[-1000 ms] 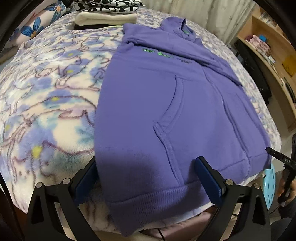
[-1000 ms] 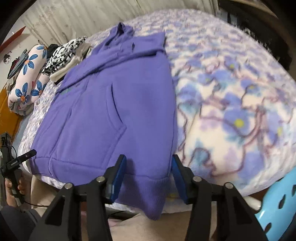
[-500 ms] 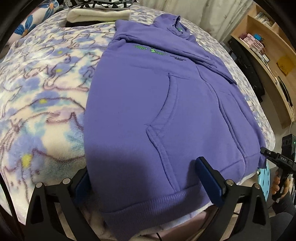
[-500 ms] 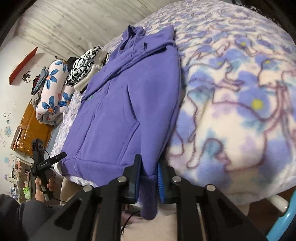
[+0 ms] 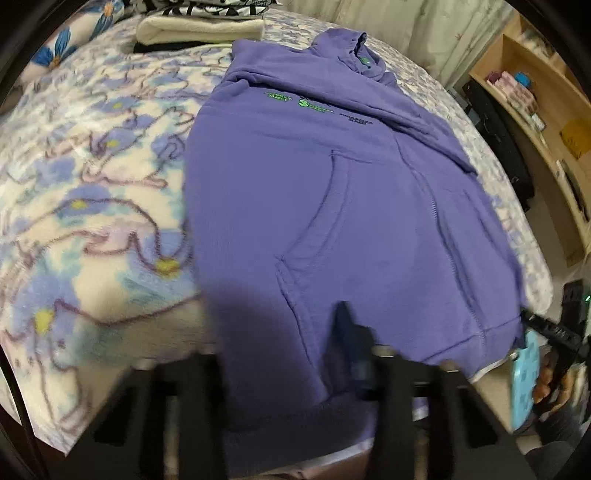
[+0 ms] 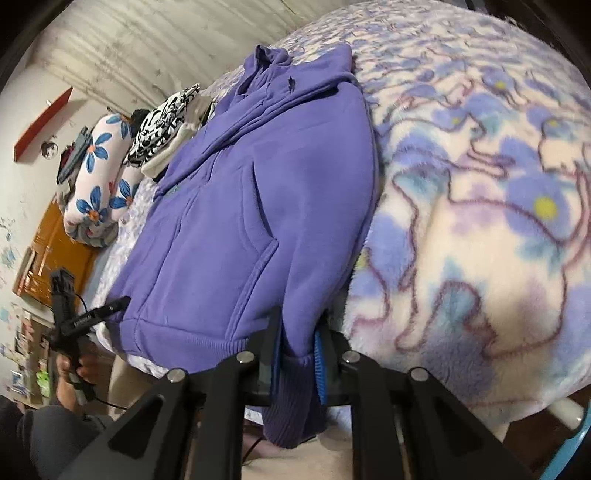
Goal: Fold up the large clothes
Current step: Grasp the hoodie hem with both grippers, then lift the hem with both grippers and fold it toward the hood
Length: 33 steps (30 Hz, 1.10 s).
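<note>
A purple hoodie (image 5: 332,184) lies flat, front up, on the flowered blanket (image 5: 92,192), its ribbed hem hanging over the near edge of the bed. My left gripper (image 5: 295,343) is blurred; its jaws are closing on the hem near the pocket, and the cloth bunches between them and hides the left finger. In the right wrist view the hoodie (image 6: 258,203) runs away from me, and my right gripper (image 6: 297,343) is shut on its near hem corner, which droops below the pads. Each gripper shows in the other's view, held by a hand.
Folded clothes (image 5: 199,26) are stacked at the head of the bed beside a flowered pillow (image 6: 99,177). A wooden shelf (image 5: 535,92) stands to the right of the bed. A light blue stool (image 5: 524,376) sits by the near edge.
The left jaws, wide open before, have swung together over the hoodie's hem. The right jaws went from half open around the hem corner to shut on it, and that view tilted.
</note>
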Motion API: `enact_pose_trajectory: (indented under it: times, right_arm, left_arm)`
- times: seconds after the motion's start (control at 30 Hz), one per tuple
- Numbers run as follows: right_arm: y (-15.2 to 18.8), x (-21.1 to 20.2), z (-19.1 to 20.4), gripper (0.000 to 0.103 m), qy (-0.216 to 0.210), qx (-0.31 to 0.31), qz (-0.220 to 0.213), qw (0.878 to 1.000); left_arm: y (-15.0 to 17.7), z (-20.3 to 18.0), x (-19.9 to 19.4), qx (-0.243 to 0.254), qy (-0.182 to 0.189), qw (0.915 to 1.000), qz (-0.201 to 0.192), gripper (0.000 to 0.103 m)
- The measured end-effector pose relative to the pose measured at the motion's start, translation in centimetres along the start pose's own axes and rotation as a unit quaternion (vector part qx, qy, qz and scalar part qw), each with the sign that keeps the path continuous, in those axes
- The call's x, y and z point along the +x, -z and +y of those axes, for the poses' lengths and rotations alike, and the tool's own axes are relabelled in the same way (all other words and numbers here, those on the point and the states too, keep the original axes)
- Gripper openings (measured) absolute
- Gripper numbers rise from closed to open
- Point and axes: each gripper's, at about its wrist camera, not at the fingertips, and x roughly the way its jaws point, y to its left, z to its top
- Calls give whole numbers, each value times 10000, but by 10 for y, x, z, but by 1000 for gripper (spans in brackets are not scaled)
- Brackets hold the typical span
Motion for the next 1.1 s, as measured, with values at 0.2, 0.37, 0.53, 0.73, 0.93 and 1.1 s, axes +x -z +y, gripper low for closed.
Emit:
enact_pose_trajectory:
  times: [0.2,0.37,0.53,0.73,0.93,1.1]
  right_arm:
    - [-2,-24,16,11,307,-477,-63,9984]
    - [-2,-48,29,11,349,-782,-113,9963]
    - [8,-55,44,10,428,-1100,-3,9930]
    - [34,-61,44,10,414,-1122,413,9920]
    - [46,-73,55,10,238,-1086,382,9931]
    - [38,-68,62,10,19,-1041,337,9940]
  left_arm:
    - [0,-14,-13,22,-42,10000,-71,13]
    - [1,-19,-28,55,0,10000,-78,13]
    - [11,-24,-46,225,-116,9997,-28,13]
    - [37,-21,-71,316,-101,9994,115,13]
    - [56,-25,-84,464,-164,9986,215,13]
    - [50,-27,-84,504,-115,9985,191,13]
